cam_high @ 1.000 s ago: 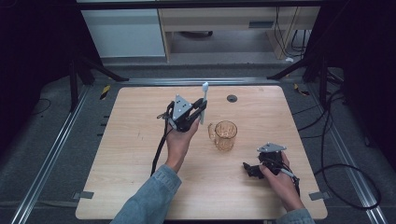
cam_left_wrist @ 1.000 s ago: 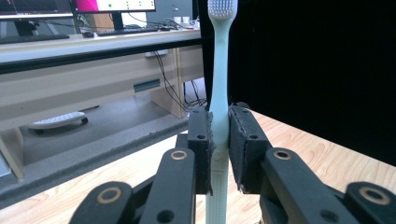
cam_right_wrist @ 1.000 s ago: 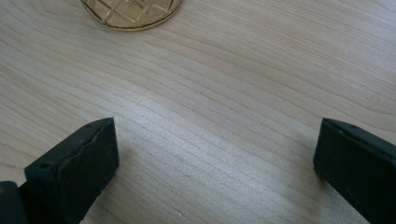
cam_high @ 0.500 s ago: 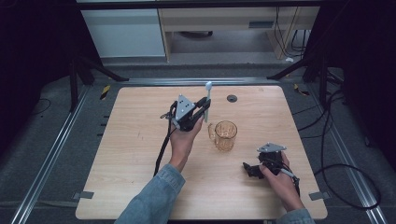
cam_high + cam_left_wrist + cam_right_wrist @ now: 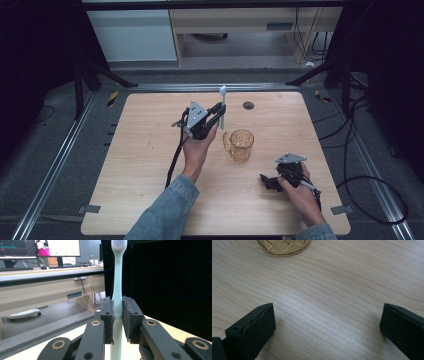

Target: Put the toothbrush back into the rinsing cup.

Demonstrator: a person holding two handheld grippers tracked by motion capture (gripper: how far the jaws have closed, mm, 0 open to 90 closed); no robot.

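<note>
Toothbrush (image 5: 222,102) just behind glass mug (image 5: 241,145)

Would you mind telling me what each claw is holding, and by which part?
The left claw grips a toothbrush by its handle, bristles up. The right claw is open, holding nothing.

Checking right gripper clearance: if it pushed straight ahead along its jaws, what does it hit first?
Likely the glass mug. The right gripper is open, with bare table between the jaws and the mug, slightly left of centre, so it might graze it.
</note>
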